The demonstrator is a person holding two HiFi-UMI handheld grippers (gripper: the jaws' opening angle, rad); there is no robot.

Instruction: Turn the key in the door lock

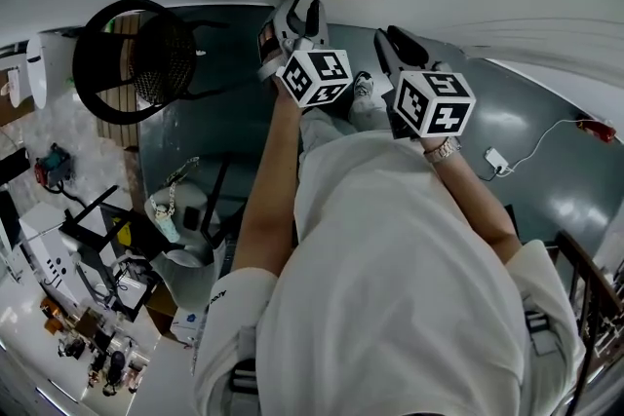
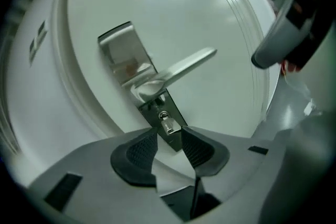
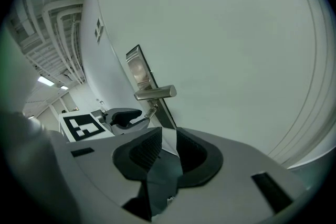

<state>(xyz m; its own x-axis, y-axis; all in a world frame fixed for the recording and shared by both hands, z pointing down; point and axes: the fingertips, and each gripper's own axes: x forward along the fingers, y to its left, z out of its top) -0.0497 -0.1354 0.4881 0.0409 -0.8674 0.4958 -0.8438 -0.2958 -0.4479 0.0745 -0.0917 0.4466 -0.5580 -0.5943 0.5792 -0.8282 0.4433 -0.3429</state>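
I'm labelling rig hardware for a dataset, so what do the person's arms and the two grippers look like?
The left gripper and right gripper are light grey shells with dark, textured pads. Each carries a white cube with black square markers. The person wears a white short-sleeved shirt and a metal wristband on the right wrist.

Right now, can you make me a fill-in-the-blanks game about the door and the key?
The key sticks out of the lock just ___ the door handle.
The left tongs stand ___, not pinching the key.
The right tongs hold ___.
Missing words: below; open; nothing.
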